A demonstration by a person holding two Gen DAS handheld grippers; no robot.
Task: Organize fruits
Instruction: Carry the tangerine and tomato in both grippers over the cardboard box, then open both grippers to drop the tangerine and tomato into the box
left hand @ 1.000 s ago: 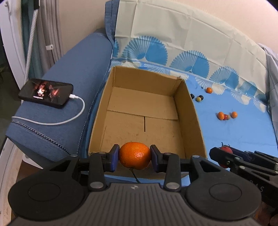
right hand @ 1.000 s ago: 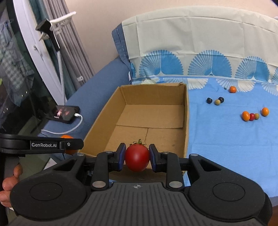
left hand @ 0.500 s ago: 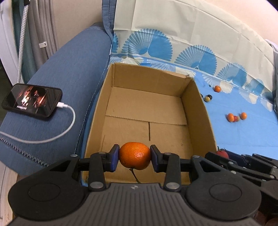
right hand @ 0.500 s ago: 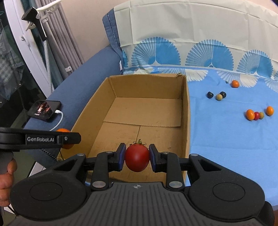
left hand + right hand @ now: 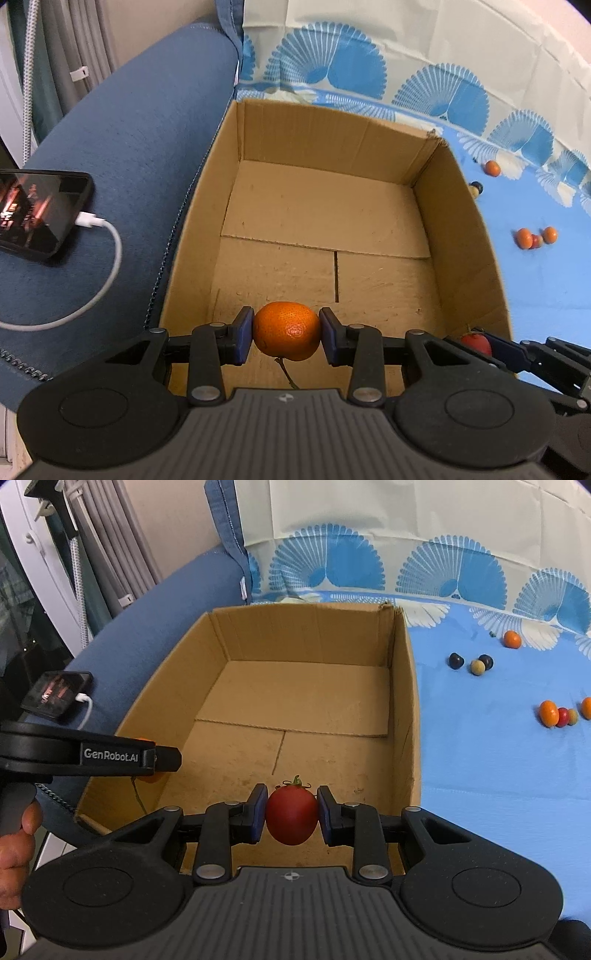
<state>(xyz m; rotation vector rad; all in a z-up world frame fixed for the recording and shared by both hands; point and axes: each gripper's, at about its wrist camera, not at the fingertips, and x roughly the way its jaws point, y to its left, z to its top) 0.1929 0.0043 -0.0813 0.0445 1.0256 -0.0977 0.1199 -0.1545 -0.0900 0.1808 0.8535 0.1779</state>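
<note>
Left gripper [image 5: 286,336] clamps my mandarin [image 5: 286,335], stem toward 6 o'clock, above the cardboard box [image 5: 469,236]. Right gripper [image 5: 291,814] clamps a tomato [image 5: 291,815], long axis vertical, calyx toward 12 o'clock.

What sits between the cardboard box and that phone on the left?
Only the blue sofa armrest and the phone's white charging cable, seen in the left wrist view; box, phone.

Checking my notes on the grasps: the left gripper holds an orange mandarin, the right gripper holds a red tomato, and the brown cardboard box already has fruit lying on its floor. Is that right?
Not quite. The brown cardboard box has no fruit on its floor; the right wrist view shows only bare cardboard. The rest stands: the left gripper holds the orange mandarin, the right gripper the red tomato.
</note>
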